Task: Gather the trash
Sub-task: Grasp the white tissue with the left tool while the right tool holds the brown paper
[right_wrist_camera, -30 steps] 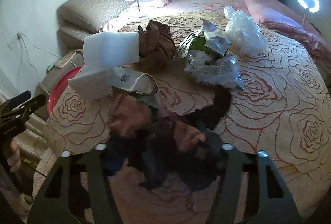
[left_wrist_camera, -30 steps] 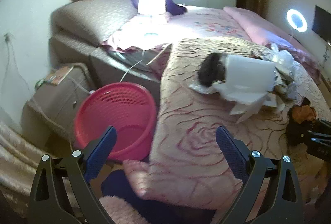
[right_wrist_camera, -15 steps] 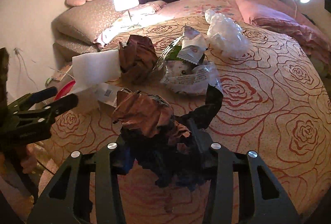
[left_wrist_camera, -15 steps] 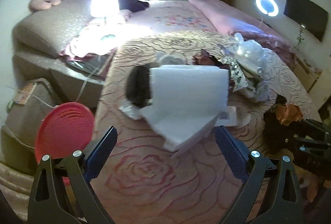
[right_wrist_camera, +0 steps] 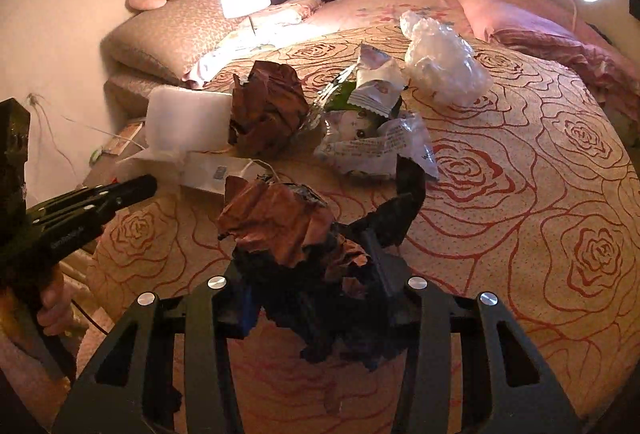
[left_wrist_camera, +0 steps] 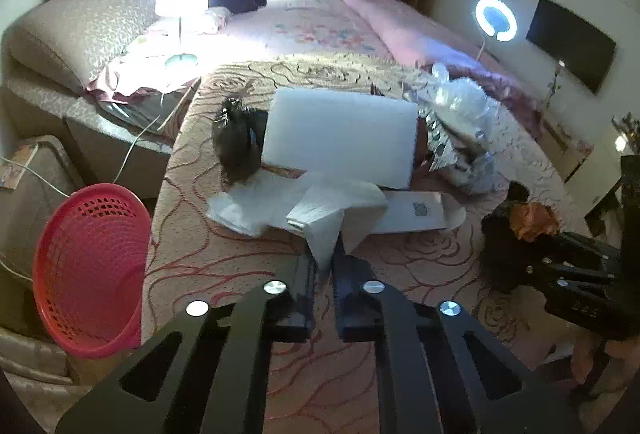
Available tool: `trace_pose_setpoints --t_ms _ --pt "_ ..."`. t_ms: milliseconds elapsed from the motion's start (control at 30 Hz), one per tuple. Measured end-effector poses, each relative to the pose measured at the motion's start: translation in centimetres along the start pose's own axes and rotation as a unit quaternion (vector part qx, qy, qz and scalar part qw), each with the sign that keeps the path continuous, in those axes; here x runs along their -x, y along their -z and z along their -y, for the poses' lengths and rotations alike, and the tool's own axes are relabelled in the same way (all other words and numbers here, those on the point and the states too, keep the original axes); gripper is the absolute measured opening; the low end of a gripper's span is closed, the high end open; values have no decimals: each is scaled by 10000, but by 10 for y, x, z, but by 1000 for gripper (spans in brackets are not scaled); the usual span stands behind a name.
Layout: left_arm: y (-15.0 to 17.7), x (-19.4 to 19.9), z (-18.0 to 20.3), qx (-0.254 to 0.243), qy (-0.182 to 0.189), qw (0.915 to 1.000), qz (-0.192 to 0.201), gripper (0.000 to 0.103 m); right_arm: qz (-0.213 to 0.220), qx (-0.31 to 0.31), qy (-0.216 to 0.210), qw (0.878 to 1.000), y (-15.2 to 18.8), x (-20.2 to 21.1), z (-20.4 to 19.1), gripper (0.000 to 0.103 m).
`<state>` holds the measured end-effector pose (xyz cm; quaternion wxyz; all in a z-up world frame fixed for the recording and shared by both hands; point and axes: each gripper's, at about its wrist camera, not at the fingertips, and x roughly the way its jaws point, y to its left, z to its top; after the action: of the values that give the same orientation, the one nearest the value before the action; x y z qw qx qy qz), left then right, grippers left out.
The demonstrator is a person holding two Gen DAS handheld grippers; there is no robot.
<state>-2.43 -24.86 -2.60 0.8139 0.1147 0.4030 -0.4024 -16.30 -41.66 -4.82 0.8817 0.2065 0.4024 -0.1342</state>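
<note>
White paper sheet pinched in the just-closed left gripper; right gripper clamps crumpled brown-and-black paper.

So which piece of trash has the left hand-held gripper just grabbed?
On the rose-patterned bedspread, in front of the white foam block, lies crumpled white paper. Unlike the flat barcoded card beside it, its drooping corner is pinched in the left hand-held gripper.
</note>
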Motion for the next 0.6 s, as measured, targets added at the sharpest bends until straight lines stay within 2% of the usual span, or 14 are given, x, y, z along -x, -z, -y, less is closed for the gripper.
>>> trace_pose_setpoints --t_ms 367,600 --pt "20 45 2 -158 250 9989 366 4 160 203 -137 9996 -3 15 -19 44" --pt "32 48 -7 -103 215 9992 315 4 219 306 -209 9991 -3 23 -31 44"
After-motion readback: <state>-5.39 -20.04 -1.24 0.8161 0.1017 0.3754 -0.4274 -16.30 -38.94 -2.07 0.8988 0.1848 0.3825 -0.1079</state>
